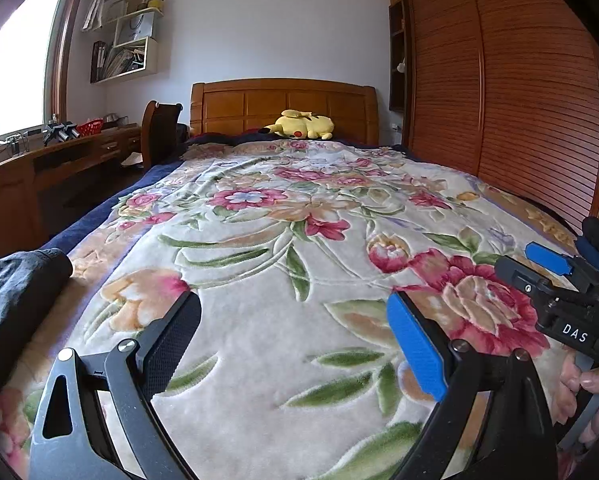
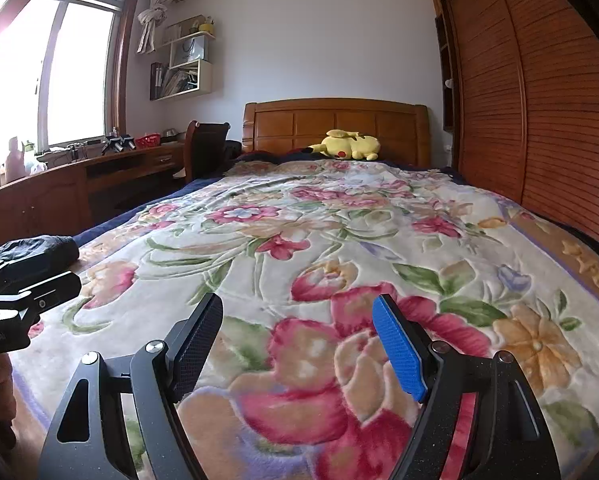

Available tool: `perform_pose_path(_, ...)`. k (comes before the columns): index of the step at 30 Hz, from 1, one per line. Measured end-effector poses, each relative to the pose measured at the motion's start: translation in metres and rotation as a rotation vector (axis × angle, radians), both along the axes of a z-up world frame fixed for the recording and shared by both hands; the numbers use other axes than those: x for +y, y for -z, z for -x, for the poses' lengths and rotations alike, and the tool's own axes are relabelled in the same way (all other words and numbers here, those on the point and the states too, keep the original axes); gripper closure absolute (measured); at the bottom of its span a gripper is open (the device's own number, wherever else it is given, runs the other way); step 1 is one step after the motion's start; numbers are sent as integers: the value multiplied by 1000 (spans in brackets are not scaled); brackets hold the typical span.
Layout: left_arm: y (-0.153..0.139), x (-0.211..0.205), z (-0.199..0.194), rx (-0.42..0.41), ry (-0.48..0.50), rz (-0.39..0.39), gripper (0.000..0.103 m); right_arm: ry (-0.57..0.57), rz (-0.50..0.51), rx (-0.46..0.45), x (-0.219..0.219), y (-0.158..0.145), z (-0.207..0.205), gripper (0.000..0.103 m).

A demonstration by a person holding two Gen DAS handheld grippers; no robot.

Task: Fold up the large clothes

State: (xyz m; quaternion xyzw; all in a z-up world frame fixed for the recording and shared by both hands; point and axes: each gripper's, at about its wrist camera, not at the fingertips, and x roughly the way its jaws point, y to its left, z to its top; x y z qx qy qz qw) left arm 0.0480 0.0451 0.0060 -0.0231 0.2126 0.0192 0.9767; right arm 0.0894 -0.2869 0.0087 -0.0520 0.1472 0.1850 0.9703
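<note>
A dark bundled garment (image 1: 15, 300) lies at the left edge of the bed on the floral blanket (image 1: 283, 248); it also shows in the right wrist view (image 2: 35, 250). My left gripper (image 1: 295, 312) is open and empty, low over the blanket, to the right of the garment. My right gripper (image 2: 299, 316) is open and empty, over the blanket near the foot of the bed. The right gripper shows at the right edge of the left wrist view (image 1: 571, 288). The left gripper's body shows at the left of the right wrist view (image 2: 23, 296).
A yellow plush toy (image 1: 303, 125) lies by the wooden headboard (image 1: 283, 106). A wooden wardrobe (image 1: 519, 100) runs along the bed's right side. A desk (image 1: 51, 168) with a chair (image 1: 161, 132) stands to the left under the window.
</note>
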Motion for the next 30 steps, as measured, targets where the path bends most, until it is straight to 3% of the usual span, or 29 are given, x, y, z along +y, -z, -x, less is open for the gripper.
perform_pose_path(30, 1, 2, 0, -7, -1, -3, 8, 6, -18, -1, 4, 1, -4, 24)
